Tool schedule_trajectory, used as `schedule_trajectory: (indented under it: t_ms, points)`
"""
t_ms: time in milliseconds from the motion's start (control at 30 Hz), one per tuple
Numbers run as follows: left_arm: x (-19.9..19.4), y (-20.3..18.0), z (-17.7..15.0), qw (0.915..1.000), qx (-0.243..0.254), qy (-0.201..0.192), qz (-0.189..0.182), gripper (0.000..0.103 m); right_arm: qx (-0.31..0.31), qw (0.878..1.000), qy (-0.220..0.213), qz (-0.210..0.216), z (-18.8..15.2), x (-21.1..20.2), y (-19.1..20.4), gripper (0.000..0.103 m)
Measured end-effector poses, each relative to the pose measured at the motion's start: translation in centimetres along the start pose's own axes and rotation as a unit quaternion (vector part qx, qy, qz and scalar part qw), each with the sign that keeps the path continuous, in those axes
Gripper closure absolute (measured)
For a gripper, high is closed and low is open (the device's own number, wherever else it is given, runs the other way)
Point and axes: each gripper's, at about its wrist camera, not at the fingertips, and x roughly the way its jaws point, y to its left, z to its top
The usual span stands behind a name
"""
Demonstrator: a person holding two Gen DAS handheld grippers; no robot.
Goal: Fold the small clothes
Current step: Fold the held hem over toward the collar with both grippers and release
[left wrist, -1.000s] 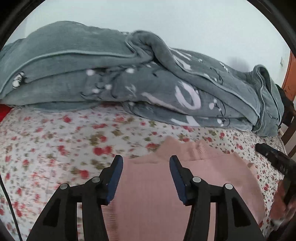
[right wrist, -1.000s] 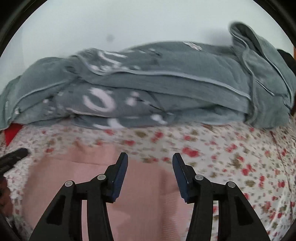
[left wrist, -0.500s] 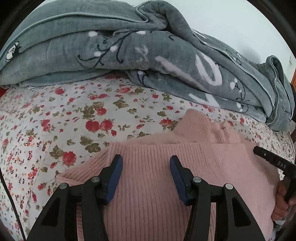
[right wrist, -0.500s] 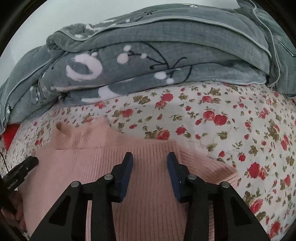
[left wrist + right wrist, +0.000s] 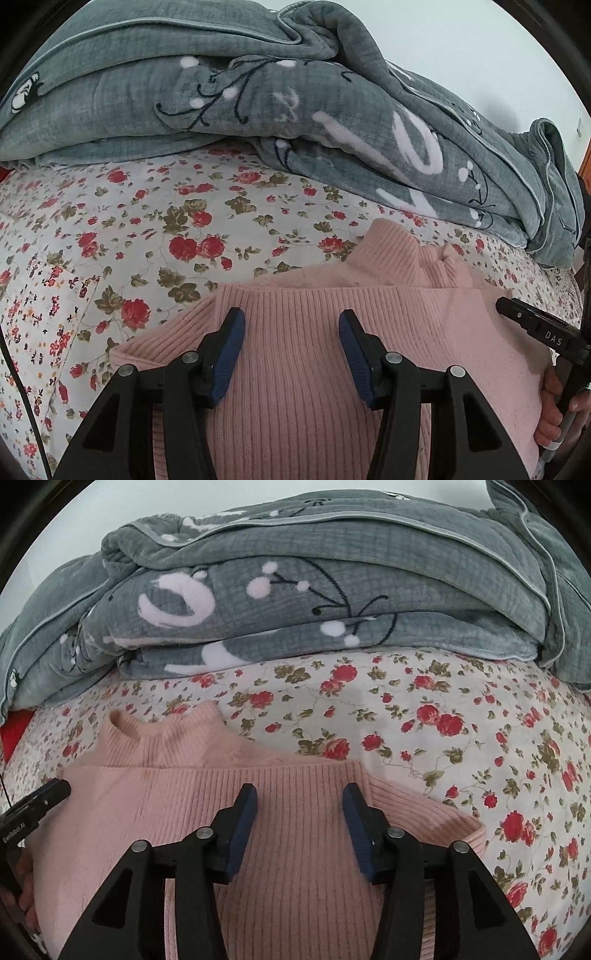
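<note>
Floral bedsheet (image 5: 155,221) bears one pink sweater (image 5: 314,369), one grey blanket (image 5: 258,92).

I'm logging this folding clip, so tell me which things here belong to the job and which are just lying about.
Job: pink sweater; left gripper, open; right gripper, open.

Lying about: grey blanket, heaped behind; floral bedsheet underneath.

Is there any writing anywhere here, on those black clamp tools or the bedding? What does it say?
"DAS" in white on the black arm of the right gripper, seen from the left wrist camera; it may be cut off.
"GenRobot.AI", small and tilted, on the left gripper, seen from the right wrist camera; barely legible.
The pink sweater, grey blanket and floral bedsheet show patterns only, no words.
</note>
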Motion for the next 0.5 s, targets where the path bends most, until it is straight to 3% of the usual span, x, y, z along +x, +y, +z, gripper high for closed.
schedule_trajectory:
  t_ms: [500]
  points:
    - [-0.14,0.02,0.03,1.0000,0.002,-0.002,0.004,0.052,-0.015,1.000,0.006,-0.012,0.24,0.42,0.54,0.049]
